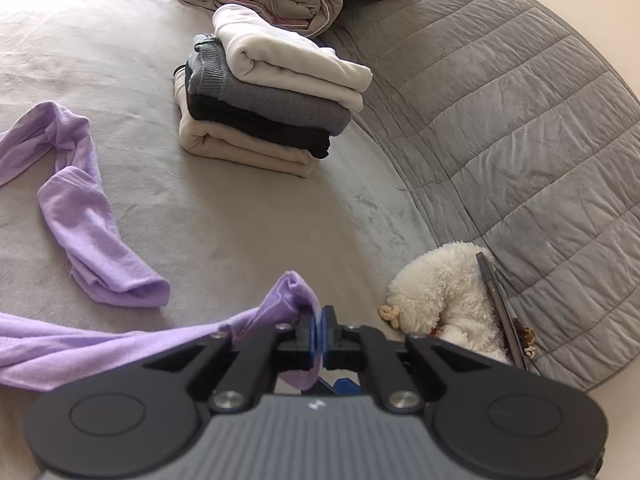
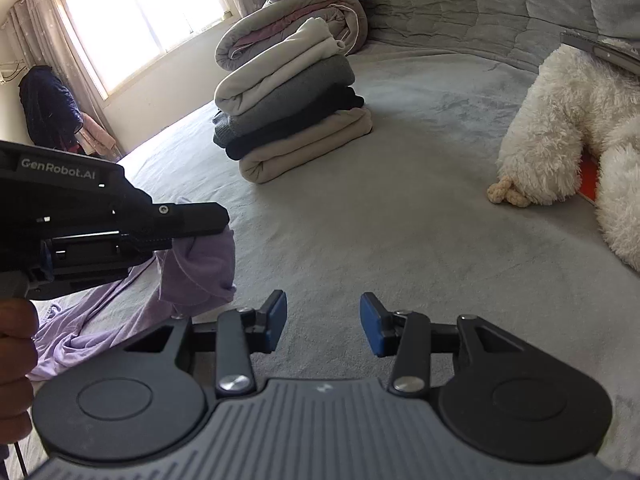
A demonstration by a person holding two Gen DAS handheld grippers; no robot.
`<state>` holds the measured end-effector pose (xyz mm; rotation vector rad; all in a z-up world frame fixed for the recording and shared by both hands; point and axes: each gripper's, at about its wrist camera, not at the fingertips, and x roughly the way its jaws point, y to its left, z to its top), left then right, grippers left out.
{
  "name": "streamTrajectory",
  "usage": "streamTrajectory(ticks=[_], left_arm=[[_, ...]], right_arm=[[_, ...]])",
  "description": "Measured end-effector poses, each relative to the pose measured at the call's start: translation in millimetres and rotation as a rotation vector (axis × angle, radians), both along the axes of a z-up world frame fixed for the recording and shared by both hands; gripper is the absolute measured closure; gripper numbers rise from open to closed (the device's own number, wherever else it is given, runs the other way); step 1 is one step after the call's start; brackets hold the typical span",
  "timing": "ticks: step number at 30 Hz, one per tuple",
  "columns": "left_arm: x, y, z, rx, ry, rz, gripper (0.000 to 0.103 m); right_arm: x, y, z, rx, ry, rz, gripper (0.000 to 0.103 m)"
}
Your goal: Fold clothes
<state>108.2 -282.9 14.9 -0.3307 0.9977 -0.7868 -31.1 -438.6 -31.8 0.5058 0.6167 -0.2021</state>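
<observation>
L gripper [image 1: 319, 330] pinching soft lilac cotton garment [image 1: 80, 216].
R gripper [image 2: 323, 322] half open, empty, near stack of folded clothes [image 2: 292, 120].

Left claw [image 1: 319, 330] pinching lilac garment [image 1: 84, 216], folded clothes stack [image 1: 268, 96] beyond, white plush toy [image 1: 444, 292] right

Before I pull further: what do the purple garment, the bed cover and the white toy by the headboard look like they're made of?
Purple garment: thin, soft knit, probably cotton jersey; matte, and it drapes and bunches limply. Bed cover: grey short-pile plush, maybe velvet or fleece; brush marks show shaded streaks. White stuffed toy: long curly synthetic fleece, fluffy.
</observation>
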Motion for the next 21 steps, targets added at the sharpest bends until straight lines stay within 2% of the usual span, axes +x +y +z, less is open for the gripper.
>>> streamTrajectory(ticks=[4, 7, 13, 21], left_arm=[[19.6, -8.3, -1.5, 0.043, -0.024, 0.025, 0.100], [31.5, -10.0, 9.1, 0.059, -0.055, 0.022, 0.100], [59.9, -20.3, 23.9, 0.187, -0.138, -0.024, 0.100], [97.0, 1.0, -2.8, 0.215, -0.088, 0.021, 0.099]], right_arm=[[1.7, -6.3, -5.9, 0.067, 0.004, -0.021, 0.058], [3.6, -7.6, -8.1, 0.098, 0.003, -0.025, 0.058], [12.6, -3.9, -11.6, 0.107, 0.005, -0.024, 0.058], [31.7, 3.8, -15.2, 0.126, 0.016, 0.001, 0.058]])
